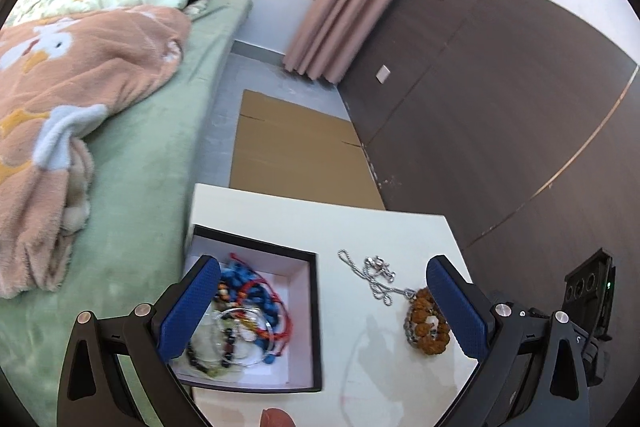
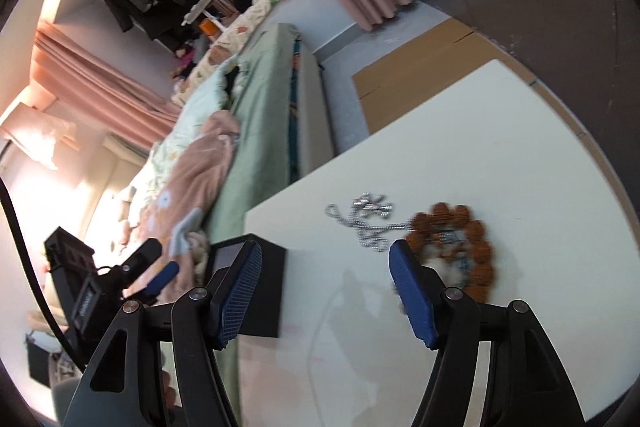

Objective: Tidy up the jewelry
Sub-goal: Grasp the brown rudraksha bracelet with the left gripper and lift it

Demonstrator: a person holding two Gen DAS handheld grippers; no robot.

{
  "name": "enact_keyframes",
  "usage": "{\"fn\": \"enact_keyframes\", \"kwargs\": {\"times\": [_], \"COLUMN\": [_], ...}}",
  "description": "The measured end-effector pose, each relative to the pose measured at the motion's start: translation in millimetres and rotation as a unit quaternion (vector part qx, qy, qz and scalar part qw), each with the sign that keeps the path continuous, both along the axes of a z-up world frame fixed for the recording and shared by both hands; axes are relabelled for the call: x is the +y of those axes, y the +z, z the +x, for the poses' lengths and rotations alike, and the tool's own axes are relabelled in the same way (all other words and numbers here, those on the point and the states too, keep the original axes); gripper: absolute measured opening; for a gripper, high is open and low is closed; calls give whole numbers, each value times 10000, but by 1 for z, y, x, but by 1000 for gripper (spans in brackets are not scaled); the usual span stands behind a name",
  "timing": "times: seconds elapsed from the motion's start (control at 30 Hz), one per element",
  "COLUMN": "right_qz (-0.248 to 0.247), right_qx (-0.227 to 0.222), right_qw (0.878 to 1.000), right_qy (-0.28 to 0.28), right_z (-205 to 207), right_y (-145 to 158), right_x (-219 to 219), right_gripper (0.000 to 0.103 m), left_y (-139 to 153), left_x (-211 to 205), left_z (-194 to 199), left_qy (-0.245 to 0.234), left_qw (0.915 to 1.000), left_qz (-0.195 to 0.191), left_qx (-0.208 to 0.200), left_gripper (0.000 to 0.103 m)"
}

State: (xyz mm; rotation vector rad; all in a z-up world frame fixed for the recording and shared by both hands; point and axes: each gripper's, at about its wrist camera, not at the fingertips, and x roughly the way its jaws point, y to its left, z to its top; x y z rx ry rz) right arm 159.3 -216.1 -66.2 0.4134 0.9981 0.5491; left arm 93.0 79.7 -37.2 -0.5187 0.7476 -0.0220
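Blue, cross-hatched rubber pads face both grippers, and both pairs of fingers stand wide apart, holding nothing. Under the left gripper [image 1: 324,307] sits a square black-walled box [image 1: 316,323] with a pale lining, filled with tangled beads and red cord (blue beads, clear bangles); its left finger hangs over that heap. On the smooth white table [image 1: 360,227] to the right lie a silver chain [image 1: 376,277] and, touching its near end, a knobbly brown seed bracelet [image 1: 426,323], just inside the right finger. The right gripper [image 2: 326,291] hovers near the bracelet [image 2: 476,247].
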Motion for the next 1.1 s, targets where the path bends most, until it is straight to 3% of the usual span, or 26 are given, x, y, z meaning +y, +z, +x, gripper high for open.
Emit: {"fn": "enact_keyframes", "kwargs": {"times": [0.23,0.43,0.63,0.8,1.1], "right_qz": [-621,-802,-868,-783,-801], "right_qx": [324,668,981,1062,1035], "right_qw": [9969,9923,9874,9865,9873], "right_qy": [-354,-674,-886,-966,-902], "right_z": [14,26,30,34,33], "right_y": [-16,-27,-33,-31,-27], "right_x": [-26,-51,-70,-82,-88], "right_gripper": [67,67,67,67,67], "left_y": [1,-7,-19,-36,-60], "left_x": [-35,-70,-107,-129,-165], "left_z": [8,24,41,52,67], "left_qy": [-167,-576,-1151,-1472,-1779], "left_qw": [9993,9975,9922,9871,9795], "left_qz": [317,400,464,556,770], "left_qx": [-111,-32,64,280,542], "left_gripper": [103,102,88,65,54]}}
